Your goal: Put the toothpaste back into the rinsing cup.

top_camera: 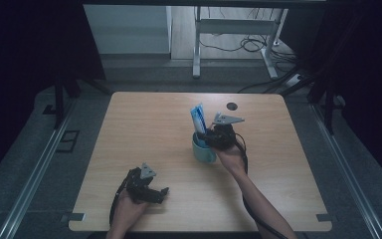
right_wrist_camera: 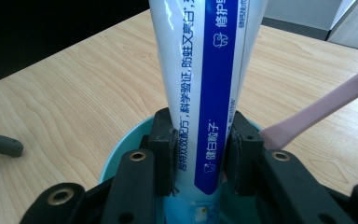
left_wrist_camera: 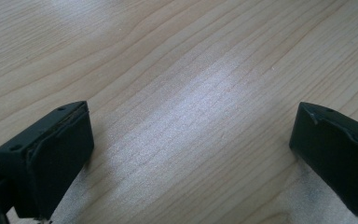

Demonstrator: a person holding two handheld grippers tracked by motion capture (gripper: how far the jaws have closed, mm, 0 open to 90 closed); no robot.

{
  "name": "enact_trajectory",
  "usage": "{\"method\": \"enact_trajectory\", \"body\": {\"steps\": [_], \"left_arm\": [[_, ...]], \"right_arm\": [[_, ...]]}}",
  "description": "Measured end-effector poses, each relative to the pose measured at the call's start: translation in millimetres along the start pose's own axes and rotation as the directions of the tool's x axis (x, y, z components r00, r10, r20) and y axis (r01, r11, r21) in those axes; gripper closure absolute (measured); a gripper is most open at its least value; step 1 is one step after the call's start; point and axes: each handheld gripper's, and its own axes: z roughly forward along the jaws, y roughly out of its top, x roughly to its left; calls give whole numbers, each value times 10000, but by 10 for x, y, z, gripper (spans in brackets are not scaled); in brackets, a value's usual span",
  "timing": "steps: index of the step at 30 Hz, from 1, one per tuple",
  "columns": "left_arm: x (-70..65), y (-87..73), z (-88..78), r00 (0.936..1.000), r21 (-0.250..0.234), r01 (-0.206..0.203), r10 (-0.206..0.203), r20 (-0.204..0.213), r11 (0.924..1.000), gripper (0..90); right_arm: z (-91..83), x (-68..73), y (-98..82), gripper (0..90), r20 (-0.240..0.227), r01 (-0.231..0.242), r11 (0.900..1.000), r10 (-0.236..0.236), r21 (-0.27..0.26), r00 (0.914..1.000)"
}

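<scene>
Wood-grain table (top_camera: 144, 129) amid grey floor (top_camera: 30, 164), dark surroundings.

One toothpaste tube (right_wrist_camera: 200, 93), one cup (top_camera: 203, 152), one toothbrush (right_wrist_camera: 326, 109), two grippers.

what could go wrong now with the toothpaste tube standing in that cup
1. The right gripper has its pads on the toothpaste tube, which stands tall above the teal cup. If released crooked, the tube may tip out or topple the cup.
2. A pink handle, probably a toothbrush, leans in the cup close to one pad; pulling away could snag it.
3. The left gripper rests open on the table, so nothing steadies the cup.
</scene>
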Motion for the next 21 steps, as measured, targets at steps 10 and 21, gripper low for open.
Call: {"method": "enact_trajectory", "body": {"steps": [10, 21], "left_arm": [[0, 0, 0, 10000, 6, -2, 2, -2, 10000, 0], [0, 0, 1, 10000, -3, -1, 1, -7, 10000, 0]], "right_arm": [[-2, -5, 17, 656, -42, 29, 9999, -28, 124, 10000], [-73, 10, 78, 561, -155, 226, 9995, -223, 202, 9996]]}}
